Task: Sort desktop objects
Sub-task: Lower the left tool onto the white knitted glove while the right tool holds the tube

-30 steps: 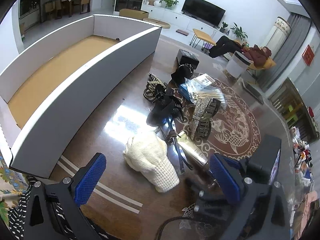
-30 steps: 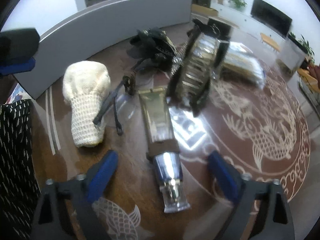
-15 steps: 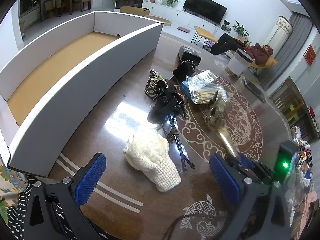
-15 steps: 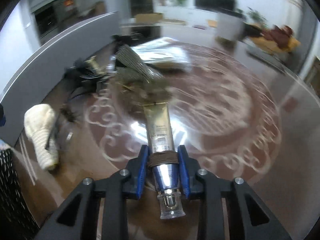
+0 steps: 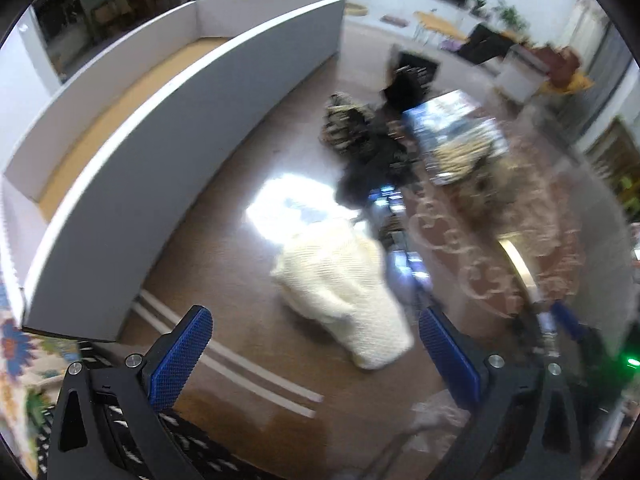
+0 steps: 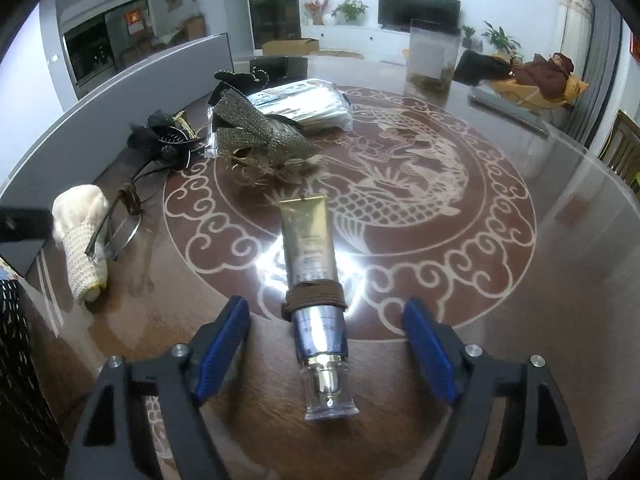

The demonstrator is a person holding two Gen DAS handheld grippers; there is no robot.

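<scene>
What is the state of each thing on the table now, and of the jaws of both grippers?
Gold tube: lies flat between the right jaws, untouched, cap toward the camera.
Right gripper: jaws opening, apart from the tube.
Left gripper: jaws open, empty, above the cream knit cloth.
Glasses: folded, resting against the knit cloth.
Rhinestone hair clip: lying on its side.
White box: open, nothing seen inside.

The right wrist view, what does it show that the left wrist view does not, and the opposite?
Only the right wrist view shows the eyeglasses clearly, and the right gripper, its jaws opening around the gold tube without pressing it. Only the left wrist view shows the white box's brown floor and the open left gripper. Both show the cream knitted item, the tube and the dragon-pattern table.
</scene>
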